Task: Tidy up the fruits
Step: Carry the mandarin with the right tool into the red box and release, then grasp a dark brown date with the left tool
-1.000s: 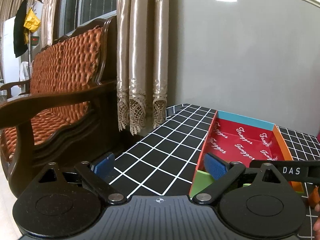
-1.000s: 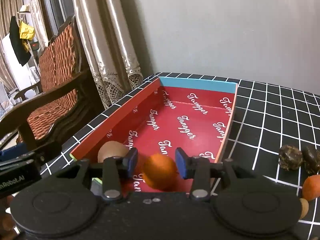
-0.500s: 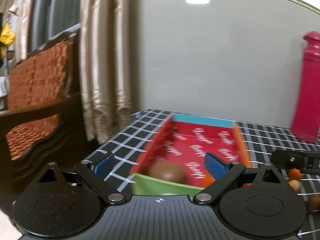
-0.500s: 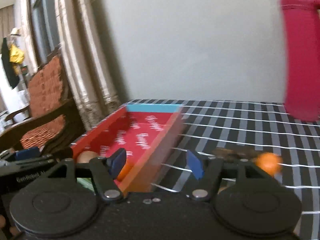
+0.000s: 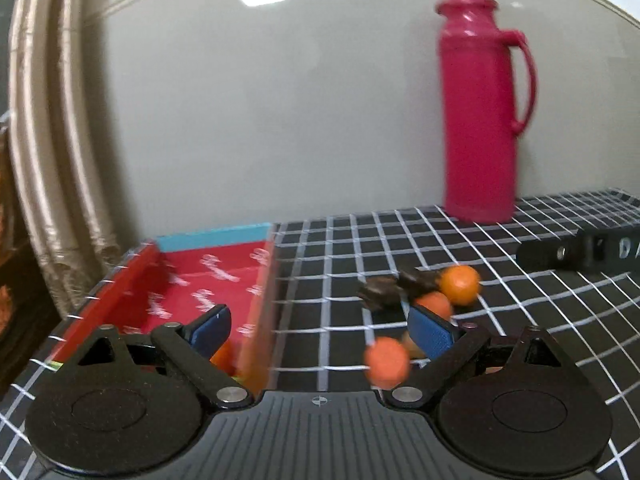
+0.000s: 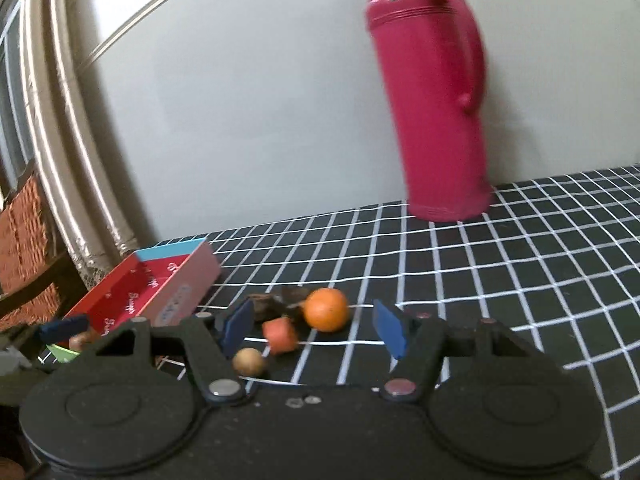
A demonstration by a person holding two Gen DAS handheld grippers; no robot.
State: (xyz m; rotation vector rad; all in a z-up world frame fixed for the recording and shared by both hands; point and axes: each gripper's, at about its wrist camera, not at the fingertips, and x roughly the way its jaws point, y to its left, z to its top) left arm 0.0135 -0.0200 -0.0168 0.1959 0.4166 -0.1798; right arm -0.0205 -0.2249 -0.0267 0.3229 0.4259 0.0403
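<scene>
Both hand-held grippers swung rightward, spread and empty; red tray [image 5: 208,280] lengthwise toward wall.

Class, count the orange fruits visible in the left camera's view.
4 orange fruits: one inside the red box; three on the checked cloth right of it. Others may be hidden.

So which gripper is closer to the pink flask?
Right. The right gripper faces the pink flask across the table; the left gripper sits further back, by the red tray.
</scene>
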